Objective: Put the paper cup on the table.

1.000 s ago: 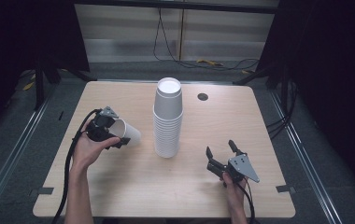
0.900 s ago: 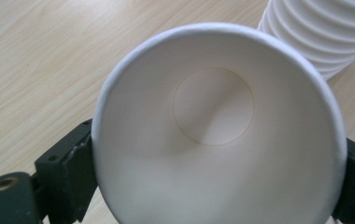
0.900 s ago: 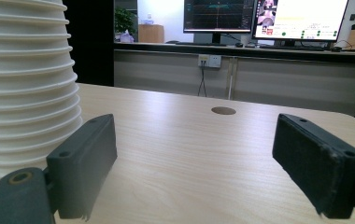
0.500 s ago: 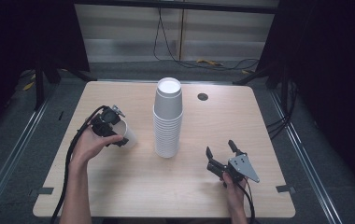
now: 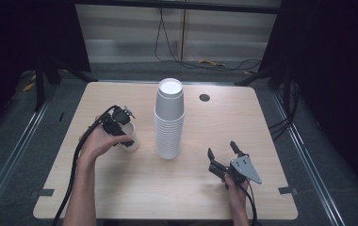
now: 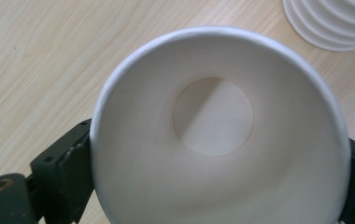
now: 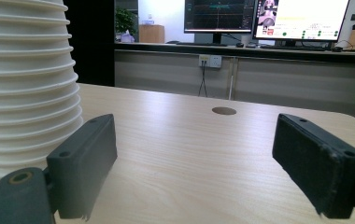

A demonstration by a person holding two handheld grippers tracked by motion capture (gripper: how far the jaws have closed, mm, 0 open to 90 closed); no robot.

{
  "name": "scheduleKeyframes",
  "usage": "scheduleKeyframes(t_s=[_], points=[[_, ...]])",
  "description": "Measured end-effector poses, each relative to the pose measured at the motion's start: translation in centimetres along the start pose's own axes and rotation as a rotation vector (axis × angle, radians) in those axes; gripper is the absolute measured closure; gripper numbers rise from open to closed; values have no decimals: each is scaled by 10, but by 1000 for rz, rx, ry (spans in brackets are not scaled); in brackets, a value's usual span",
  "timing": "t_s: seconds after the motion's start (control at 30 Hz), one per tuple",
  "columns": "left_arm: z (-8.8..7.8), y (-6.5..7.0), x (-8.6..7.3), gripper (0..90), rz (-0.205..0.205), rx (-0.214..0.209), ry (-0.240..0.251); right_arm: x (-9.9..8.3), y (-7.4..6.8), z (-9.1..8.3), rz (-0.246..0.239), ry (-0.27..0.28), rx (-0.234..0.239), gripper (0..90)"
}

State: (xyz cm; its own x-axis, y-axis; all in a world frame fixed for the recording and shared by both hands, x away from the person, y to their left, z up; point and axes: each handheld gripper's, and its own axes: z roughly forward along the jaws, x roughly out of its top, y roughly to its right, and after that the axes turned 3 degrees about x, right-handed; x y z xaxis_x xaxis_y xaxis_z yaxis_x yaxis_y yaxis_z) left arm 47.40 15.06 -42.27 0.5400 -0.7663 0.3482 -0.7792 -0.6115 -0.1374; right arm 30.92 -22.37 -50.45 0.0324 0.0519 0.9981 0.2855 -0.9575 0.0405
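One loose paper cup [image 5: 130,141], one tall stack of cups [image 5: 169,120], two grippers. Stack sits mid-table; the loose cup is at its 9 o'clock, just apart, well in from the table [image 5: 191,188] edge. Bare wood from 3 to 6 o'clock of the stack. Left gripper [image 5: 119,129] jaws clamp the cup's sides, mouth toward its camera. Right gripper [image 5: 224,157] at 4 o'clock: jaws spread wide, nothing between.

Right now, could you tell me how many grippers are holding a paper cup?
1. The left gripper clamps a single cup left of the stack; the right gripper is open, holding nothing.
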Motion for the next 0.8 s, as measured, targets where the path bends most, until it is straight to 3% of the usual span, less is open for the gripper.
scheduleKeyframes(t_s=[0.13,0.33,0.47,0.67,0.8], points=[[3,0,2,69,-14,2,16,0,0,0,-1,-1,4,137],[9,2,-3,62,-40,11,110,0,0,0,-2,-1,4,137],[13,0,-9,52,-93,-5,179,0,0,0,-2,-1,4,137],[20,-3,-19,44,-130,-54,239,0,0,0,-2,-3,4,138],[25,2,-26,43,-181,-39,305,0,0,0,-2,-4,5,138]])
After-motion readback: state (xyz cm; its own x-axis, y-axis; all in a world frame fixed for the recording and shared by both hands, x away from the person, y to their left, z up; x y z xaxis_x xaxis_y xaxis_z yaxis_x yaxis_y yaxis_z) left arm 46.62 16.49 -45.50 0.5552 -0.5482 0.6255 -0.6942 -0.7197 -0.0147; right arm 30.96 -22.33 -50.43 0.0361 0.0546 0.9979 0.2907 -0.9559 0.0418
